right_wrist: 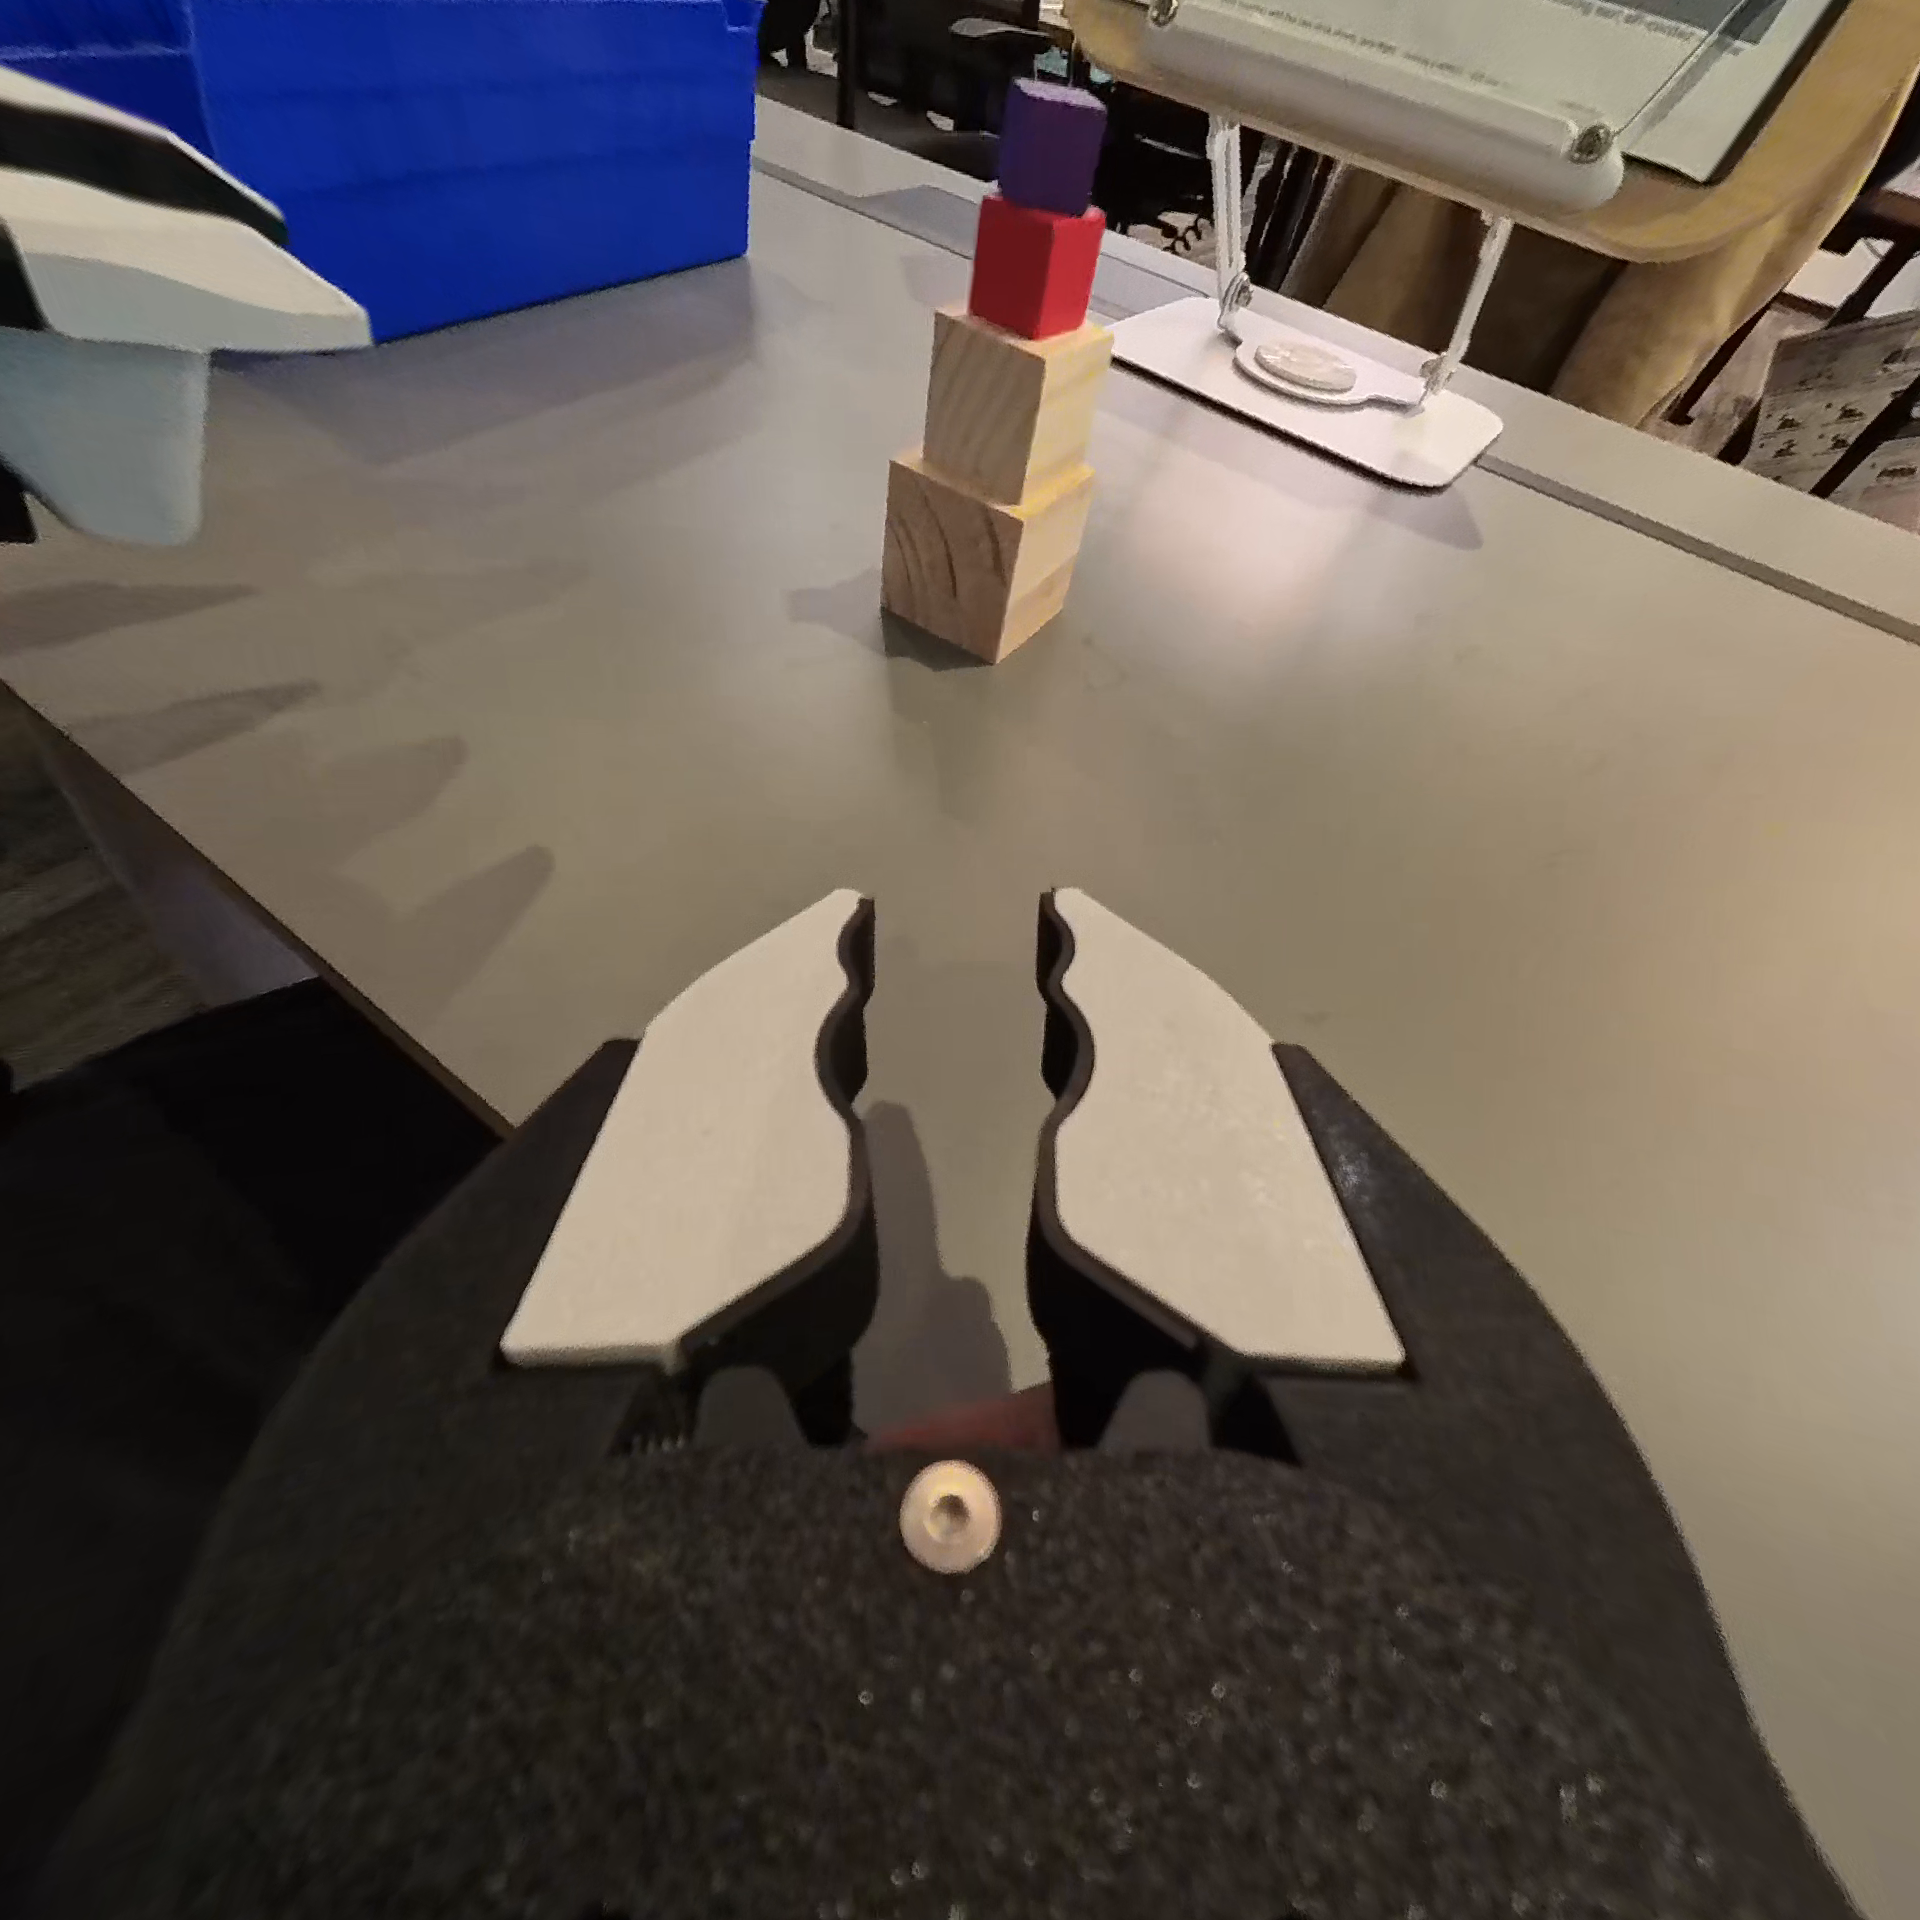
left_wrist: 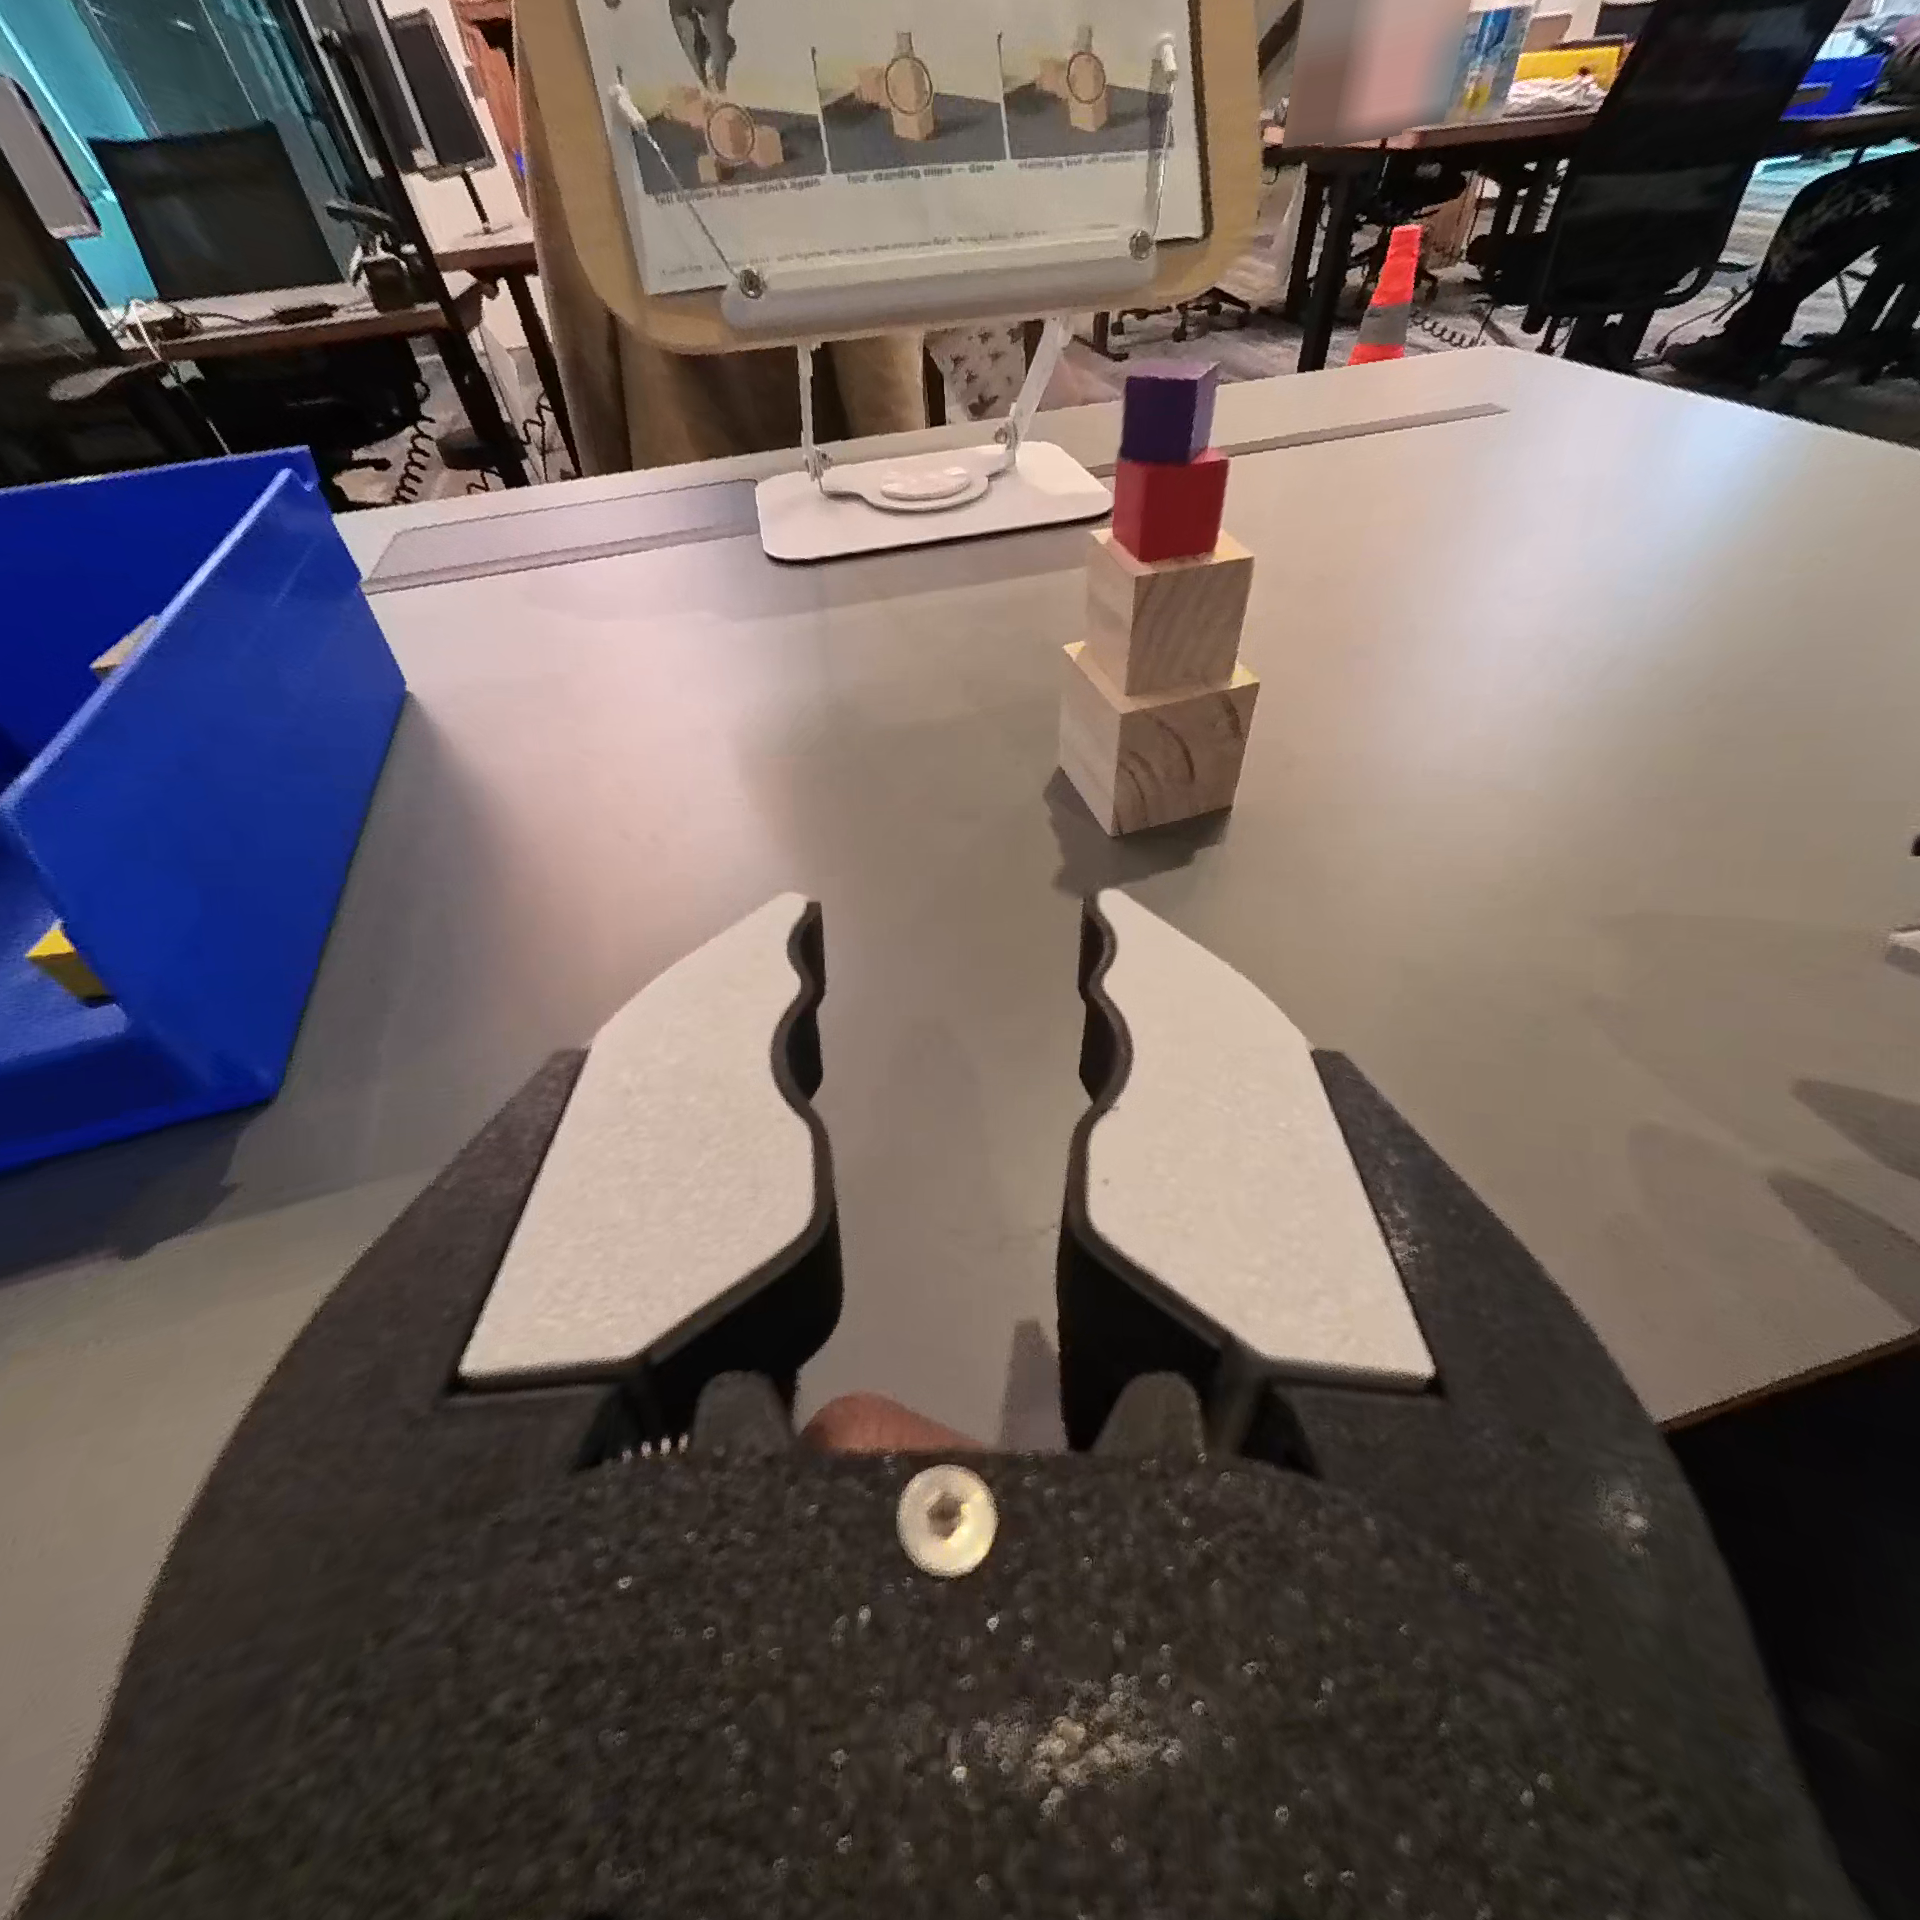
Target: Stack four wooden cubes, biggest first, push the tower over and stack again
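Observation:
A tower of four cubes stands upright on the grey table (left_wrist: pixel 1455 831). The largest plain wooden cube (left_wrist: pixel 1158 753) is at the bottom, a smaller plain wooden cube (left_wrist: pixel 1169 618) on it, then a red cube (left_wrist: pixel 1169 507), then a purple cube (left_wrist: pixel 1169 414) on top. The tower also shows in the right wrist view: bottom cube (right_wrist: pixel 982 561), second cube (right_wrist: pixel 1013 410), red cube (right_wrist: pixel 1034 270), purple cube (right_wrist: pixel 1049 145). My left gripper (left_wrist: pixel 951 914) is open and empty, short of the tower and a little to its left. My right gripper (right_wrist: pixel 956 909) is open and empty, well short of the tower.
A blue bin (left_wrist: pixel 197 790) stands at the left of the table, with a yellow block (left_wrist: pixel 62 961) inside; it also shows in the right wrist view (right_wrist: pixel 478 156). A white document stand (left_wrist: pixel 925 499) holding an instruction sheet is behind the tower. The left gripper (right_wrist: pixel 156 270) shows at the left of the right wrist view. My left gripper's tips are some 15 cm from the smaller plain wooden cube (left_wrist: pixel 1169 618). The right camera catches it too, in the right wrist view (right_wrist: pixel 962 383).

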`<state>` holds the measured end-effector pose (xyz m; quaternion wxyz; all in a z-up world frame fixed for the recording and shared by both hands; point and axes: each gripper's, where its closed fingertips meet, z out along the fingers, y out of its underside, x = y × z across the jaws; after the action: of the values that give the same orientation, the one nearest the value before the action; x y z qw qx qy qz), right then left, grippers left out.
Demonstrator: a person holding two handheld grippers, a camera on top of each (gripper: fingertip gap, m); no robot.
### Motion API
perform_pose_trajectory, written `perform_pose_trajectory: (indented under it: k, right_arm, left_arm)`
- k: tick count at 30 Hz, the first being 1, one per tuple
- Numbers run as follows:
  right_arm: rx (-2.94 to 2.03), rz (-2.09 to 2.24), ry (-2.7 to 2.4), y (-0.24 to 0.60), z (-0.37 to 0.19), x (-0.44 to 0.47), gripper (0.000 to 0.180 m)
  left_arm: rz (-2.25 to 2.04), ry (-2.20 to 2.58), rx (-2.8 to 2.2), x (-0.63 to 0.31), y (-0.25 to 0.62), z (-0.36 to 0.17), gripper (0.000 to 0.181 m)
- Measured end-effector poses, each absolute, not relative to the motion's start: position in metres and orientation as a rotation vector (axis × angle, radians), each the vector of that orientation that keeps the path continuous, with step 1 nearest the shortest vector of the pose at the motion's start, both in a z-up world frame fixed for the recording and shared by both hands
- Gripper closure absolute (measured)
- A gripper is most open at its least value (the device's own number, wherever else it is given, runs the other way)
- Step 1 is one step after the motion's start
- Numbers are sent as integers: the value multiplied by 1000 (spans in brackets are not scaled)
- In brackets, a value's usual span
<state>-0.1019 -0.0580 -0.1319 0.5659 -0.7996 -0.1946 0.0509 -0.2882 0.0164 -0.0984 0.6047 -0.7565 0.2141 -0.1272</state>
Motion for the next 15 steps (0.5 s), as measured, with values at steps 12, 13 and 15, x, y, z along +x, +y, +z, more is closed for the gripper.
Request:
perform_pose_trajectory:
  k: [12, 13, 15]
  right_arm:
    - [-1887, 107, -500, -60, -136, -106, 152]
    - [-1892, 109, -505, -60, -137, -106, 153]
    - [-1895, 104, -503, -60, -137, -105, 153]
  left_arm:
    - [-287, 537, -1776, -281, 17, -108, 134]
    - [-282, 535, -1777, -282, 19, -109, 134]
    - [-264, 517, -1795, -285, 26, -110, 146]
